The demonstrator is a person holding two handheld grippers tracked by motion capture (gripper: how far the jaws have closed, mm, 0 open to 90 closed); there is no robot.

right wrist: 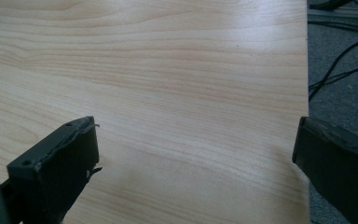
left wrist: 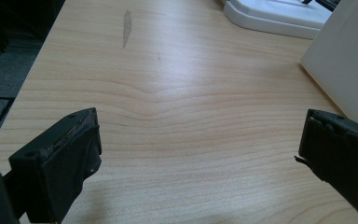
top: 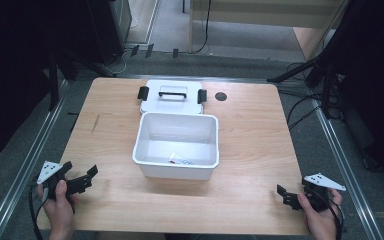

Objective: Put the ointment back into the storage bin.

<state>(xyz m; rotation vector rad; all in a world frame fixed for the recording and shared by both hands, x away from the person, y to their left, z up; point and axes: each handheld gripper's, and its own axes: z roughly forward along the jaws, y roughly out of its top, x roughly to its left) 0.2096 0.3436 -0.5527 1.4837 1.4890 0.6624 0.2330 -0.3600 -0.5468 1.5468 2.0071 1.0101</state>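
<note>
- White plastic bin (top: pixel 176 145) is seen at the middle of the wooden table (top: pixel 250 150), open at the top, well apart from both grippers.
- One small item (top: pixel 181 160) with red and white on it lies on the bin's floor near the front wall; any print on it is too small to be read.
- One white lid (top: pixel 172 96) lies flat just behind the bin, touching or nearly touching its rear rim; one handle is counted on its top and two black clips, one at each end.
- No brand or label can be made out on bin or lid.
- One dark round spot (top: pixel 221 96) is seen on the table right of the lid.
- Left gripper (top: pixel 80 181) is held at the near left corner of the table, its jaws spread wide with only bare wood between them; in the left gripper view (left wrist: pixel 200 149) the bin's white wall (left wrist: pixel 349 60) is seen to the right.
- Right gripper (top: pixel 286 196) is held at the near right corner, jaws likewise wide apart and clamped on nothing (right wrist: pixel 196 154).
- Two hands are counted, one on each gripper.
</note>
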